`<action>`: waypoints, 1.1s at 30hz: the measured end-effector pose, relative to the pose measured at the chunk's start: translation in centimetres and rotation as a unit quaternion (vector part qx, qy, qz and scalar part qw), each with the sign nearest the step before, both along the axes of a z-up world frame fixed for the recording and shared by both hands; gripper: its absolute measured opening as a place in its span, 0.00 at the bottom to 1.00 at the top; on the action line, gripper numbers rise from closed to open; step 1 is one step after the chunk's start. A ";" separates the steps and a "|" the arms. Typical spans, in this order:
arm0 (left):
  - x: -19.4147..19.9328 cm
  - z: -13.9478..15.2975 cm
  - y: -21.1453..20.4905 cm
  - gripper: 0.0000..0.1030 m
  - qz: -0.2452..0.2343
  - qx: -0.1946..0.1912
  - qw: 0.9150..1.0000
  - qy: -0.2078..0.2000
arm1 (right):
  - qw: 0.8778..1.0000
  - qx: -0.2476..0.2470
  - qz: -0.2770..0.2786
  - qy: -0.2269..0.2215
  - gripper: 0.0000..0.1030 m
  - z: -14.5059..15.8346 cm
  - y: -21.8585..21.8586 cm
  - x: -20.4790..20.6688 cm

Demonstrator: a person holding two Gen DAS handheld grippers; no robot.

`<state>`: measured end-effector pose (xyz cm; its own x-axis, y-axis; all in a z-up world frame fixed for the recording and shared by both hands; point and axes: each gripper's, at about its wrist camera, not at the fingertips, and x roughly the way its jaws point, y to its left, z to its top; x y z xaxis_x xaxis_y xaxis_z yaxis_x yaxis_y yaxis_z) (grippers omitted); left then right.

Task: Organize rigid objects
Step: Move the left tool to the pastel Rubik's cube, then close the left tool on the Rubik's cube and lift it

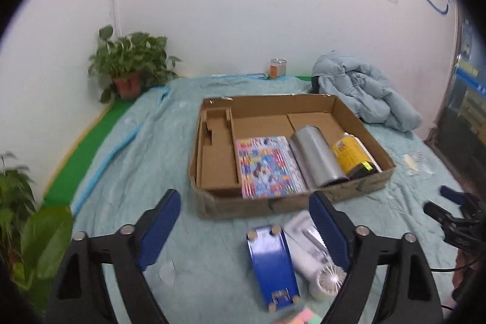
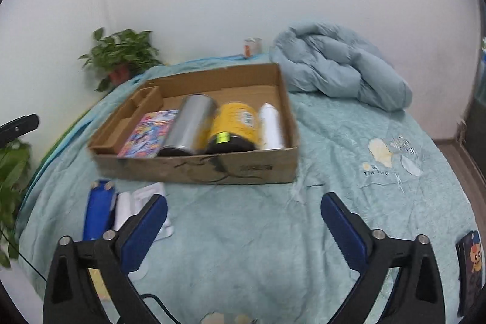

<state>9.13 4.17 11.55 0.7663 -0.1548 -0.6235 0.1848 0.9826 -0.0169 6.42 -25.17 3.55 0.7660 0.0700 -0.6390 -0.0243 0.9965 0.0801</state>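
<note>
An open cardboard box [image 1: 369, 179] lies on the light blue bedspread. It holds a colourful book [image 1: 267, 166], a silver can [image 1: 319, 157] and a yellow can [image 1: 349, 152], both cans on their sides. The right wrist view also shows a white bottle [image 2: 270, 126] beside the yellow can [image 2: 235, 123]. In front of the box lie a blue stand [image 1: 272, 260] and a white hand-held fan [image 1: 313, 254]. My left gripper [image 1: 244, 198] hangs open above them with nothing between its fingers. My right gripper [image 2: 244, 201] is open over bare bedspread, empty.
A bundled pale blue duvet [image 1: 364, 93] lies behind the box on the right. A potted plant [image 1: 130, 69] and a small jar [image 1: 278, 67] stand by the wall. More leaves [image 1: 18, 202] crowd the left edge. A dark printed case [image 2: 470, 269] lies far right.
</note>
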 end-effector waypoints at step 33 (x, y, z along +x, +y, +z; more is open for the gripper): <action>-5.0 -19.2 2.4 0.71 -0.038 -0.297 0.901 0.315 | 0.941 0.018 0.300 0.153 0.86 -12.6 22.8 -7.5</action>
<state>4.15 6.58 -7.62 0.2624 -0.6407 -0.7215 0.0207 0.7513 -0.6596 -1.06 -2.33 -9.08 0.3614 0.4575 -0.8125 -0.5524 0.8070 0.2087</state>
